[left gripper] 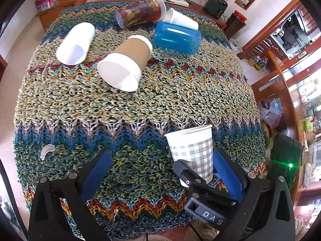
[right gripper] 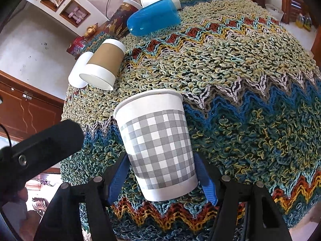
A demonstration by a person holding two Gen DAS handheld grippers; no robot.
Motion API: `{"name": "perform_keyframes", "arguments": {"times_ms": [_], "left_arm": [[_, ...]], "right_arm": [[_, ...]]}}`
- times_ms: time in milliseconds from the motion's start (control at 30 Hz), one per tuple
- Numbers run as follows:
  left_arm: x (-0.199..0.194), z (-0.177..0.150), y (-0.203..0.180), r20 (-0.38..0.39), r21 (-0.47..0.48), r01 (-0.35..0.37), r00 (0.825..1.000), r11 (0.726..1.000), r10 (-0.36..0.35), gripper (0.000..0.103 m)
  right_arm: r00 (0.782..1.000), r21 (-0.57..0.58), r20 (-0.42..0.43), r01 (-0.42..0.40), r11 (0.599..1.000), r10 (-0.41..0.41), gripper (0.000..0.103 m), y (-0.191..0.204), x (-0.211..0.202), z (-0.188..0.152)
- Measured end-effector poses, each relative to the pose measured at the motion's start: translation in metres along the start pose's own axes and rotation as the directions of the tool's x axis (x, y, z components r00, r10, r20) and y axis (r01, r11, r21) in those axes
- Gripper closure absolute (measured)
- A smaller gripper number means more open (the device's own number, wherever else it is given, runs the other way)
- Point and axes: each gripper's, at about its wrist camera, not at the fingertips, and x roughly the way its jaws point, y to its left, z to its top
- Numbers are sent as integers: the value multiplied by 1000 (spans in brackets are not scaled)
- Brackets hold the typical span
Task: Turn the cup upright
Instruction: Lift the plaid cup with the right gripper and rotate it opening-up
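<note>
Checked cup: upright, mouth up, near the front edge of the table — its base sits at or just above the knitted cloth; I cannot tell if it touches down.
Right tool: blue pads on either side of the cup's lower wall, clamped on it — a low grip, probably so the rim stays clear and the cup can be stood on its base.
Left tool: fingers wide apart, holding nothing; it hangs low just beside the right tool, likely parked out of the way.
Brown cup: on its side mid-table, mouth toward the cameras.
White cup: on its side left of the brown one.
Blue cup: lying down farther back, beside a patterned tumbler and another white cup.
Progress: this cup looks righted; release seems next, while five others lie tipped.
</note>
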Motion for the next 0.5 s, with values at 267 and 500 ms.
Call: {"name": "perform_keyframes", "arguments": {"times_ms": [267, 500], "left_arm": [[7, 7, -5, -39, 2, 46, 998, 999, -46, 2], [10, 9, -8, -59, 1, 66, 996, 998, -66, 2]], "right_arm": [[1000, 4, -12, -9, 1000, 9, 28, -6, -4, -1], [1000, -14, -9, -4, 1000, 4, 28, -3, -10, -6]]}}
